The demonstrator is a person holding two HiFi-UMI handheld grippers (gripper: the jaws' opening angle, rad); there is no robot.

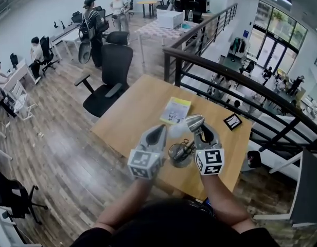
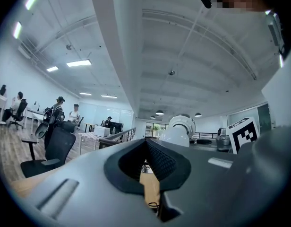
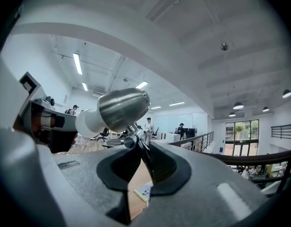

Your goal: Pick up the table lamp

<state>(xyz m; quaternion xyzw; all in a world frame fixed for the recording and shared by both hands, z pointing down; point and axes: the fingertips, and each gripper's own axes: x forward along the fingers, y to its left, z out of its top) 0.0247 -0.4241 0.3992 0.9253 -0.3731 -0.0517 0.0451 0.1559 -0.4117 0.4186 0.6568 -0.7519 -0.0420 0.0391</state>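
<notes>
While right gripper (image 3: 142, 151) clamps table lamp (image 3: 123, 109), left gripper (image 2: 146, 144) closed alongside

Small metal table lamp (image 1: 194, 121), silver shade, white bulb, thin stem clamped in right gripper (image 3: 142, 161)

table lamp (image 2: 181, 129) base hidden behind left claw (image 2: 146, 148); booklet (image 1: 175, 110) print unreadable.

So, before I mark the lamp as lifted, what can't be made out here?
- Whether the lamp base is clear of the table: the head view sees it from above, crowded by the marker cubes, and each gripper view's own body hides it.
- Whether the left gripper touches the lamp: in its view, its body covers everything below the bulb.
- Print on the yellow booklet: too small in the head view.
</notes>
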